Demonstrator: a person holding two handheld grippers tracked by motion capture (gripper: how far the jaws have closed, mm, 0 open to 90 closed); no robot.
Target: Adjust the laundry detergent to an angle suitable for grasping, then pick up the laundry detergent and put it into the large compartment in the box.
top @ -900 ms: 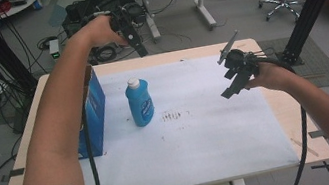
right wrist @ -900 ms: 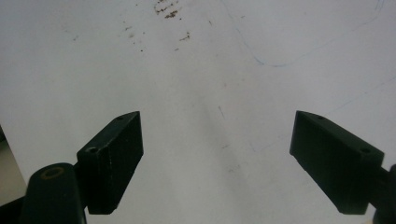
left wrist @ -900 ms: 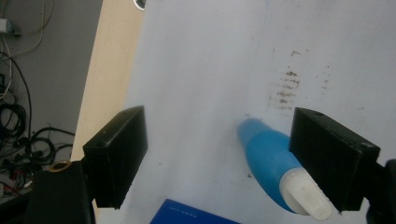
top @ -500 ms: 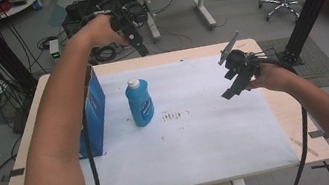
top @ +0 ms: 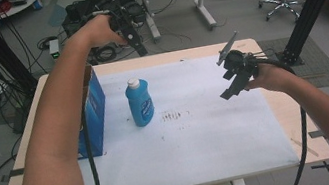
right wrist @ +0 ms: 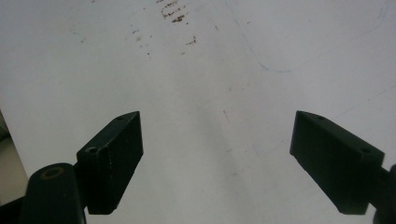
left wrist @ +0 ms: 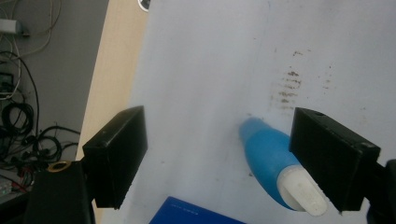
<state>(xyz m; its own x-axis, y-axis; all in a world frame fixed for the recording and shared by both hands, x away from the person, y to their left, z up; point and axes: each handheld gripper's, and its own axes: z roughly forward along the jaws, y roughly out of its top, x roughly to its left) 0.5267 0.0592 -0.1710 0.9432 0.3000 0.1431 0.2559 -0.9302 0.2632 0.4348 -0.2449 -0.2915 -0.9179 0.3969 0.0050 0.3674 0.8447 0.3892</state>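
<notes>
- Two grippers hang over the white tabletop [top: 203, 152], both with jaws wide apart and nothing between them.
- Right gripper [top: 231, 75] hovers above bare sheet, well apart from the blue bottle [top: 140, 102].
- Bottle stands upright just beside a blue box [top: 92, 109]; its label is too blurred to read.
- Left gripper [top: 132, 36] is raised past the far edge, looking down on the bottle.

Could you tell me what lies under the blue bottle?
The blue bottle stands upright on the white sheet covering the table. Its base hides the spot beneath.
</notes>
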